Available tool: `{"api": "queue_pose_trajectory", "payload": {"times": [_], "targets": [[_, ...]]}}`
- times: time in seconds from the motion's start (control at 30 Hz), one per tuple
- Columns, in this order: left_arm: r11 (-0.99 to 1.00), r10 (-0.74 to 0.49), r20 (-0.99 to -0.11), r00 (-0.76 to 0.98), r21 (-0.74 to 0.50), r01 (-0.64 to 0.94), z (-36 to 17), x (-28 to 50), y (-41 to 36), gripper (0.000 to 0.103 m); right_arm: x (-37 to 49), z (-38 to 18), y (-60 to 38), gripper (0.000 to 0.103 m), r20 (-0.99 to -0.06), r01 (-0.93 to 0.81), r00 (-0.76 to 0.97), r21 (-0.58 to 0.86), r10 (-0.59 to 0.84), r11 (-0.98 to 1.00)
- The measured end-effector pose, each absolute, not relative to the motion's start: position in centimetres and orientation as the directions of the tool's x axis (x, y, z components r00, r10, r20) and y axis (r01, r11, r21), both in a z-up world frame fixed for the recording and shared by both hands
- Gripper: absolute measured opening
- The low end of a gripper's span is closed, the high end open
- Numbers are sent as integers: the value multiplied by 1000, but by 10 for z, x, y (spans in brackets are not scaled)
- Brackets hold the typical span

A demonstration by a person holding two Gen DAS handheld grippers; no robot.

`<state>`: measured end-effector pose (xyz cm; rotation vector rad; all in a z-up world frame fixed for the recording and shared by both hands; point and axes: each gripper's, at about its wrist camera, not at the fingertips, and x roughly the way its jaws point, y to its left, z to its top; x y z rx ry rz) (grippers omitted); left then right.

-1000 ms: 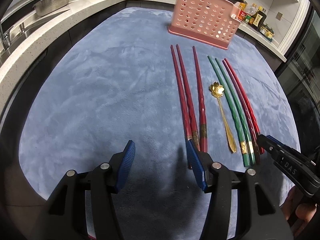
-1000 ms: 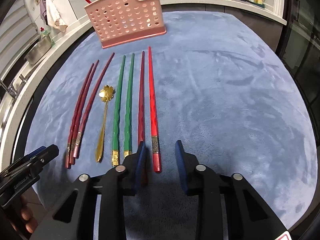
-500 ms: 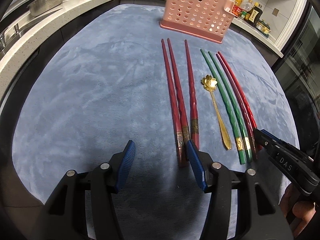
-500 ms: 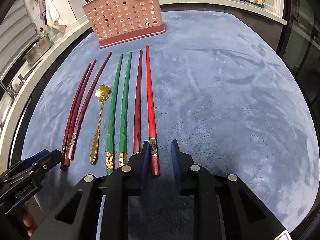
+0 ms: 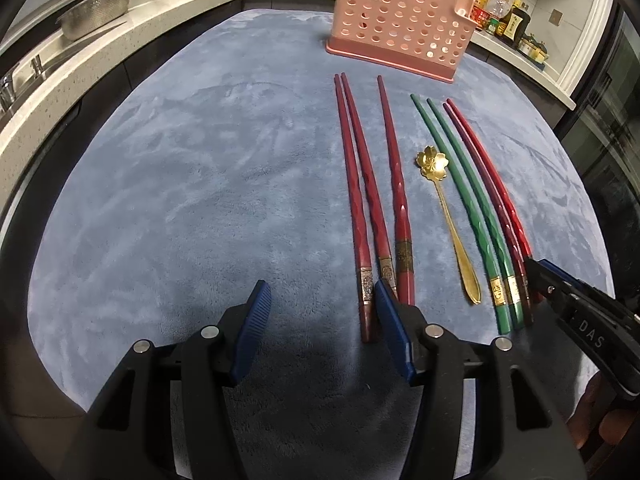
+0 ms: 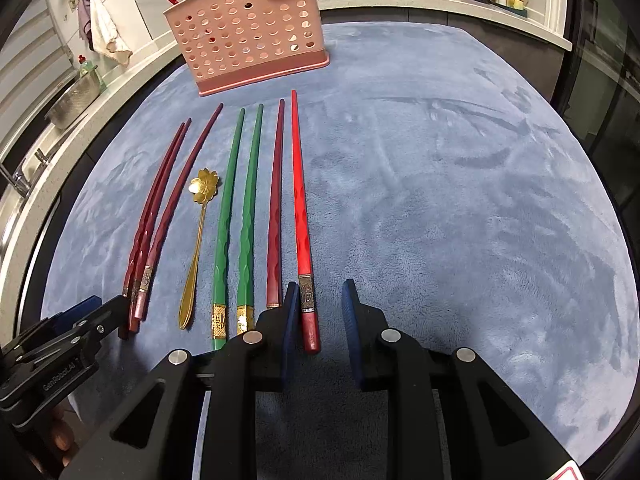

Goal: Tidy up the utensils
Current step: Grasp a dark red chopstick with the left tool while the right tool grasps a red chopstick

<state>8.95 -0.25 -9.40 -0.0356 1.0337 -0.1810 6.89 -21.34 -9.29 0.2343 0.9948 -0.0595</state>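
Right hand-held gripper (image 6: 320, 308) jaws just narrowed around the faceted bright red chopstick (image 6: 300, 216), pads not touching it. Left hand-held gripper (image 5: 320, 312) open, empty, over plush blue mat (image 5: 200, 200). Perforated pink plastic caddy (image 6: 252, 44) behind.

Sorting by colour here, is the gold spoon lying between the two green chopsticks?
No, the gold spoon lies left of both green chopsticks, beside the dark red ones.

Pale speckled counter (image 5: 72, 76) around a blue-grey mat (image 5: 200, 200), steel colander (image 5: 96, 12), white wall tiles (image 6: 132, 8).
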Motion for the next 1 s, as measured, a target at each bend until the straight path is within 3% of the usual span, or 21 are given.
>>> {"api": "queue_pose_trajectory", "payload": {"times": [0.23,0.43,0.6,1.0], "targets": [[985,-166,-845,509,-120,123,-94,88,0,46,70,-93,-211,21,-836,152,547,158,50,976],[979,-203,-839,504,-159,129,-92,88,5,22,70,-93,-211,20,-836,150,547,157,50,976],[973,-230,-834,501,-185,139,-91,87,6,8,69,-92,-212,9,-836,145,545,167,63,975],[965,-261,-816,516,-225,132,-77,85,13,8,61,-77,-214,9,-819,135,569,188,80,973]]}}
